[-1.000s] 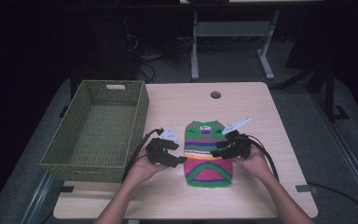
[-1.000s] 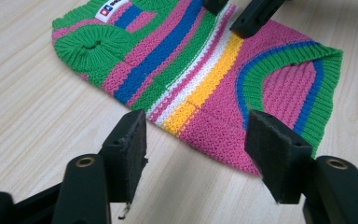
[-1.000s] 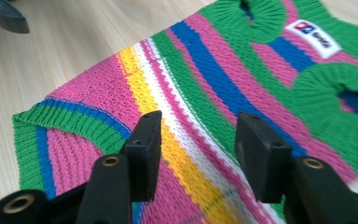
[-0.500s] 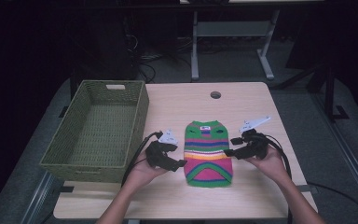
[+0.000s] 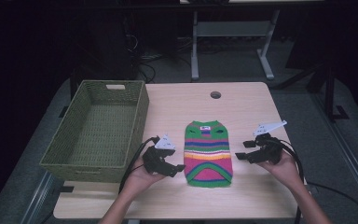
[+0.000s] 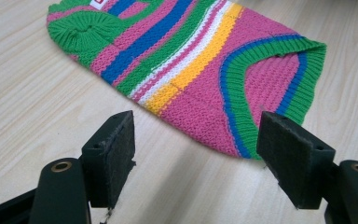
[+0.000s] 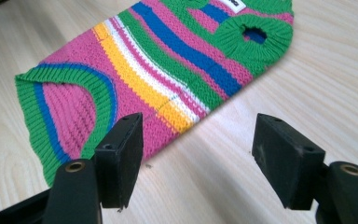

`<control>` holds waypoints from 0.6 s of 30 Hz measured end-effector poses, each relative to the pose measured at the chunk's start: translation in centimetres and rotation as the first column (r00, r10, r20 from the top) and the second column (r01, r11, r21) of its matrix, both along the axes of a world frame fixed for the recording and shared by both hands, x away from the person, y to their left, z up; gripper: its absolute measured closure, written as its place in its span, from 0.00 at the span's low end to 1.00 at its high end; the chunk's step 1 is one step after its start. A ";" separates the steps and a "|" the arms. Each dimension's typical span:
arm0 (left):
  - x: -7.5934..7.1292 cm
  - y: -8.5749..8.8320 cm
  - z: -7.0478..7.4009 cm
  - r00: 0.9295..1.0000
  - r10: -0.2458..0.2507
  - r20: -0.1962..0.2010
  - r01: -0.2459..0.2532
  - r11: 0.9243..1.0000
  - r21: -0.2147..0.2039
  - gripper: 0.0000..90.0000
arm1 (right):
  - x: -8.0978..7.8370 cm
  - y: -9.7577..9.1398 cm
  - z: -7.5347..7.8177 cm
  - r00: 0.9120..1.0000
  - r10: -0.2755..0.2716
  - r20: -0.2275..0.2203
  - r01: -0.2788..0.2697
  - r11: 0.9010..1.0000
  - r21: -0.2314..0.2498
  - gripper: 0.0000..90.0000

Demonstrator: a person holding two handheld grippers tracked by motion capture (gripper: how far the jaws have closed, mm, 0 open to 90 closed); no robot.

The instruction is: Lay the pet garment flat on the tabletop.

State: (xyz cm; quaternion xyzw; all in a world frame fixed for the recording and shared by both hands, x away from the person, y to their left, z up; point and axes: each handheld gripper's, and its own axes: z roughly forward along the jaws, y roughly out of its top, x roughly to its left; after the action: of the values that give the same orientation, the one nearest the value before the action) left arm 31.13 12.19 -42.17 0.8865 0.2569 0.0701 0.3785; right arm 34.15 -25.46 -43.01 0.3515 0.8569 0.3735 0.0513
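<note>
Right now a green wicker basket [image 5: 98,130] sits at left-centre of the high view, on the wooden table [image 5: 242,107], apart from everything else; a round cable hole [image 5: 215,94] shows near the table's far edge, upper centre. Nothing lies between either tool and the striped knit sweater [image 5: 208,153], which is flat at centre frame, neck end toward the top, hem toward the bottom. Left gripper [image 5: 176,168] sits just left of the sweater's lower edge, close beside it, cable trailing down-left. In the left gripper view the jaws stand wide apart over bare wood, nothing between them, sweater [image 6: 191,70] just beyond the tips. Right gripper [image 5: 241,150] is right of the sweater, a clear gap off. Right gripper view: jaws spread wide, empty, sweater [image 7: 158,65] ahead and left. Both sets of jaws have just been opening.
</note>
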 end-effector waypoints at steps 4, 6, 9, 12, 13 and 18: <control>-0.5 0.1 -0.3 1.000 0.007 -0.004 -0.007 1.000 -0.012 0.31 | -0.7 -0.8 -0.2 1.000 -0.011 -0.002 0.011 1.000 -0.002 0.37; -0.7 0.2 -0.5 1.000 0.011 -0.003 -0.011 1.000 -0.015 0.30 | -1.0 -1.3 -0.3 1.000 -0.012 -0.001 0.012 1.000 -0.012 0.36; -1.0 0.3 -0.7 1.000 0.014 -0.010 -0.014 1.000 -0.014 0.30 | -1.7 -2.1 -0.3 1.000 -0.027 -0.003 0.027 1.000 -0.010 0.36; -1.4 0.3 -1.0 1.000 0.014 -0.013 -0.014 1.000 -0.013 0.30 | -2.2 -2.8 -0.5 0.999 -0.037 -0.002 0.037 0.999 -0.006 0.35; -1.5 0.3 -1.1 1.000 0.017 -0.014 -0.017 1.000 -0.012 0.30 | -2.4 -3.0 -0.6 0.999 -0.040 -0.006 0.040 0.999 -0.005 0.35; -2.2 0.6 -1.4 1.000 0.016 -0.022 -0.016 1.000 -0.016 0.29 | -3.4 -3.8 -1.0 0.999 -0.050 -0.010 0.049 0.999 -0.008 0.34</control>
State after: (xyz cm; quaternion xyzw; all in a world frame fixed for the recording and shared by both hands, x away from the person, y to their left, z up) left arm 28.91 12.79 -43.55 0.8819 0.2685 0.0614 0.3825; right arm 30.76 -29.30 -44.04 0.3742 0.8497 0.3669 0.0578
